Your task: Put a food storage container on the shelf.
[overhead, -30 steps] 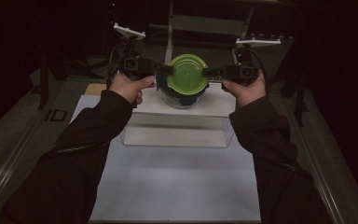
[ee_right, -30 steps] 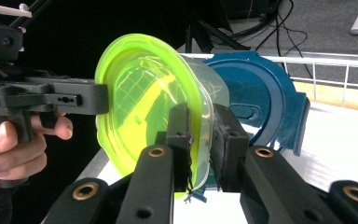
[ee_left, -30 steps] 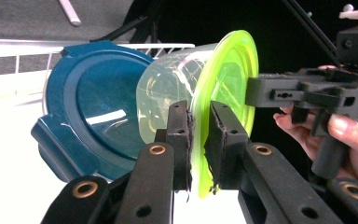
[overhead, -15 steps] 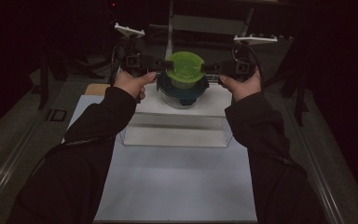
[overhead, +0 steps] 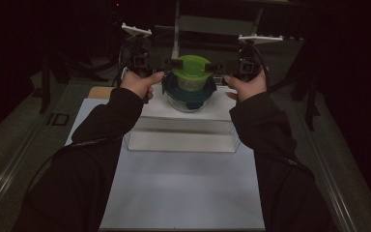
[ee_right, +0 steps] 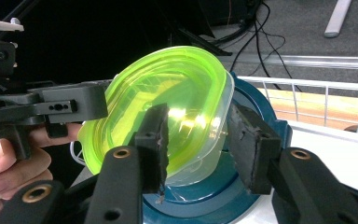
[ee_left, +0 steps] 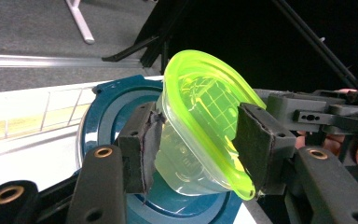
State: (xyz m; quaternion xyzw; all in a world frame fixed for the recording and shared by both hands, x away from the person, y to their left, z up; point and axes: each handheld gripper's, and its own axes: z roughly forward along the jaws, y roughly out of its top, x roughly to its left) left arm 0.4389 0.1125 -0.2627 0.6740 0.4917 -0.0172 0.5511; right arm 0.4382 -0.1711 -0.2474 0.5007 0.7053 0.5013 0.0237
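Both tools are working on one small container. The left tool (ee_left: 193, 149) is standing half open, its jaws just having been spreading, with the green-lidded tub (ee_left: 200, 126) between the pads; the left pad (ee_left: 142, 149) is sitting against the tub's clear wall, while the right pad looks to be at the lid's rim, though I cannot tell whether it is pressing. The right tool (ee_right: 200, 144) is doing the same from the other side: jaws widening, the tub (ee_right: 168, 107) between them, no firm squeeze visible.

The tub is resting tilted on the teal lid (overhead: 188, 94) of a larger glass bowl, which is sitting on a clear box (overhead: 183, 130) on the counter (overhead: 183, 193).

This looks like the release step of stacking the small tub on the big one. Next, both tools need to open fully and back away sideways without dragging the tub, which could slide.
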